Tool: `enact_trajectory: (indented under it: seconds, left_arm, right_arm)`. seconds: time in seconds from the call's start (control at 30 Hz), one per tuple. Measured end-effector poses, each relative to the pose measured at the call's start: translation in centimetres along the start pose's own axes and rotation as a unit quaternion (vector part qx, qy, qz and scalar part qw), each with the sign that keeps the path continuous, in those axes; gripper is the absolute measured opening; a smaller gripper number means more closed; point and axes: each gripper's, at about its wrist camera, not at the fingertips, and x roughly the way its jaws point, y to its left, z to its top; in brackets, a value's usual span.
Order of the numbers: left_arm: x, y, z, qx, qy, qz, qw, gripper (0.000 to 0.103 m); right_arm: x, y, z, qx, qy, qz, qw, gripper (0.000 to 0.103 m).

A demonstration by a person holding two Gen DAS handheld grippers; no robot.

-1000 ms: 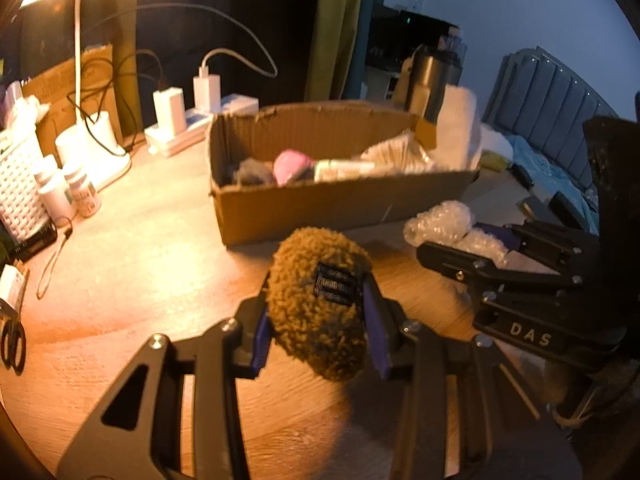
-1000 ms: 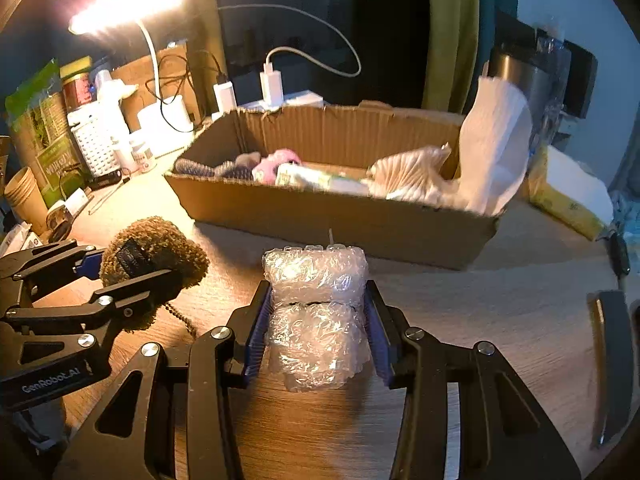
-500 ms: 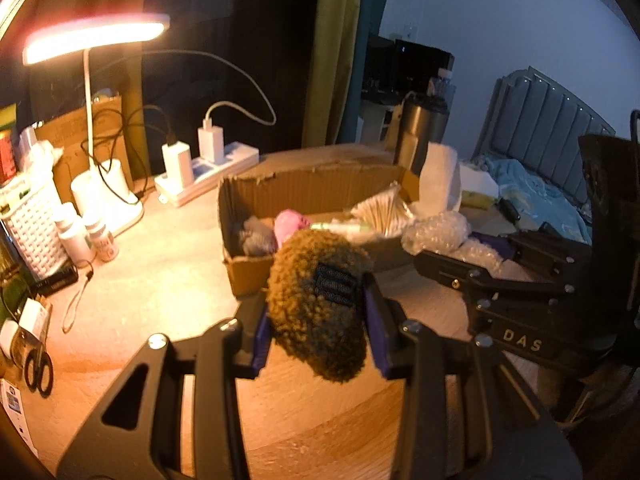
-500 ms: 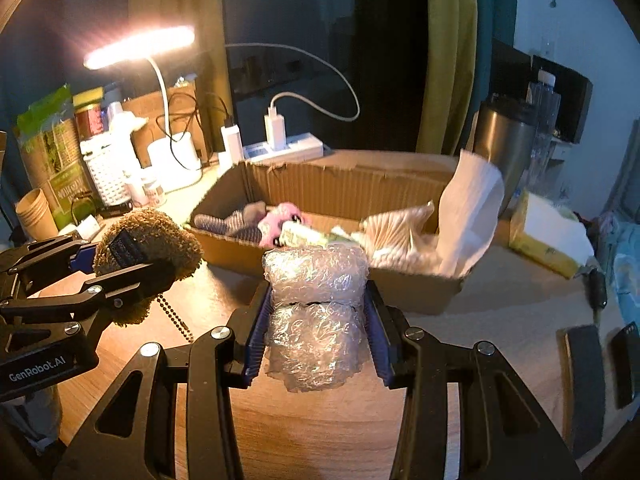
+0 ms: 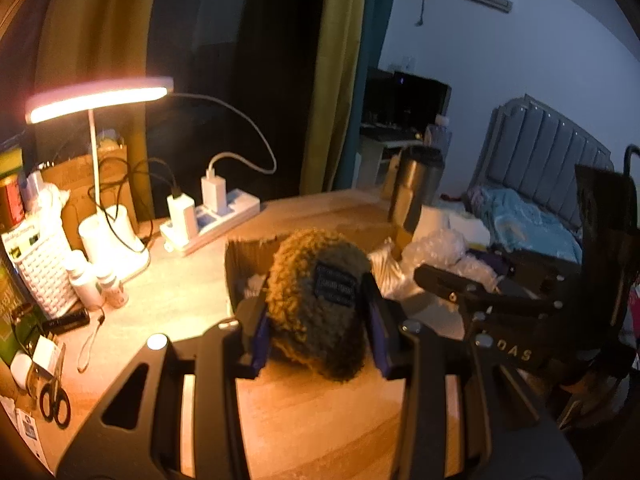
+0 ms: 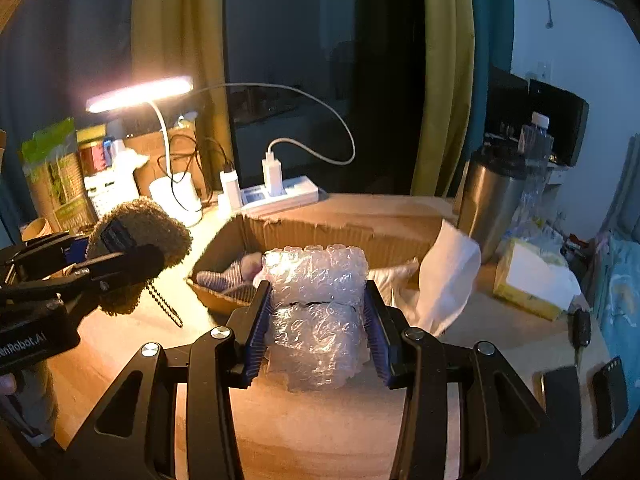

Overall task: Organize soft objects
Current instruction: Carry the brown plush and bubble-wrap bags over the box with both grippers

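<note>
My left gripper point(image 5: 316, 312) is shut on a brown fuzzy plush pouch point(image 5: 316, 300) with a dark label, held in the air in front of the cardboard box point(image 5: 240, 256). It also shows in the right wrist view point(image 6: 140, 236), with a bead chain hanging from it. My right gripper point(image 6: 316, 320) is shut on a roll of bubble wrap point(image 6: 316, 304), held above the table before the cardboard box point(image 6: 340, 232). The box holds a striped sock point(image 6: 224, 280), a white tissue point(image 6: 448, 276) and other soft items.
A lit desk lamp point(image 6: 140, 94), a power strip with chargers point(image 6: 276, 192), a white basket point(image 5: 40, 276), small bottles point(image 5: 84, 280) and scissors point(image 5: 54, 402) stand at the left. A steel tumbler point(image 6: 492, 196), a tissue pack point(image 6: 528, 280) and dark phones point(image 6: 608, 392) lie at the right.
Both grippers have risen with their loads, so the table and box look lower and farther away. The grips have not changed.
</note>
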Motion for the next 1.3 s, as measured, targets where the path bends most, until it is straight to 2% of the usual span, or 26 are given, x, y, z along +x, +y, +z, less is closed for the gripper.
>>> enact_trajectory:
  seconds: [0.23, 0.6, 0.93, 1.3]
  left_arm:
    - [0.0, 0.5, 2.9, -0.006, -0.028, 0.0, 0.9996, 0.041]
    - [2.4, 1.1, 5.2, -0.009, -0.033, 0.001, 0.9994, 0.041]
    - [6.6, 2.2, 4.6, -0.018, -0.003, 0.005, 0.9998, 0.041]
    - [12.2, 3.5, 2.8, -0.023, 0.047, 0.016, 0.9985, 0.041]
  right_arm:
    - [0.3, -0.2, 2.2, -0.006, -0.017, 0.003, 1.0, 0.046]
    - [2.1, -0.4, 5.3, -0.017, -0.031, 0.014, 0.999, 0.046]
    - [4.9, -1.2, 6.0, -0.015, -0.021, 0.022, 0.999, 0.046]
    - [9.8, -1.8, 4.9, -0.002, 0.017, 0.039, 0.999, 0.046]
